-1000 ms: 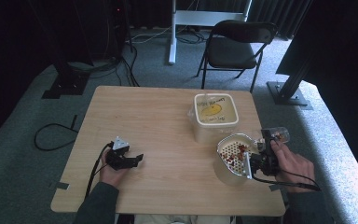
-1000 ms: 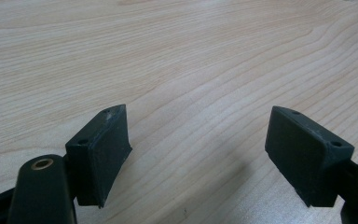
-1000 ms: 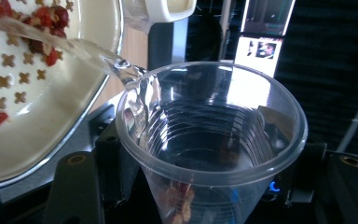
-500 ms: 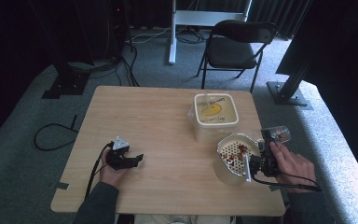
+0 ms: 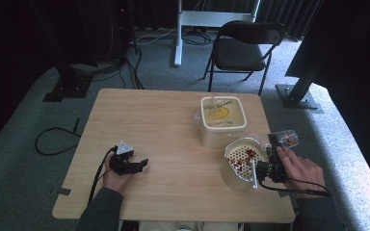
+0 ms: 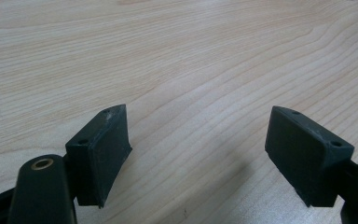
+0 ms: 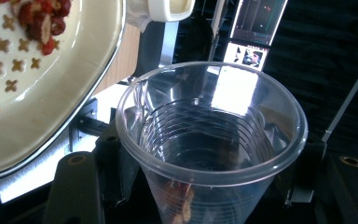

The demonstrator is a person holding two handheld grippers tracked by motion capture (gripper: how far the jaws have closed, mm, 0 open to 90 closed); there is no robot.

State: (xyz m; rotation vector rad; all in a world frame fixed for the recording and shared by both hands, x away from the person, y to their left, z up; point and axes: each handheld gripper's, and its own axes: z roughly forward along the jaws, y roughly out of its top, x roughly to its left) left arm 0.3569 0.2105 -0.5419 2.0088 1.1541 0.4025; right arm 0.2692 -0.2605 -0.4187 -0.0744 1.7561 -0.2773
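Clear plastic cup (image 7: 212,140) sits pinched between the jaws of the right gripper (image 5: 275,159), tilted at the table's (image 5: 173,125) right edge beside a strainer (image 5: 243,156) holding red bits. Left gripper (image 5: 130,163) rests on the wood, jaws spread. Farther back stands a lidded tub (image 5: 222,118).

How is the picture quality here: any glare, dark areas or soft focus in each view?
High view: the table is evenly lit and the surroundings fall to black. Left gripper view: the wood grain is sharp, with a soft shadow under the open jaws. Right gripper view: bright window glare on the clear plastic cup, dark backdrop, and the strainer beside it slightly washed out.
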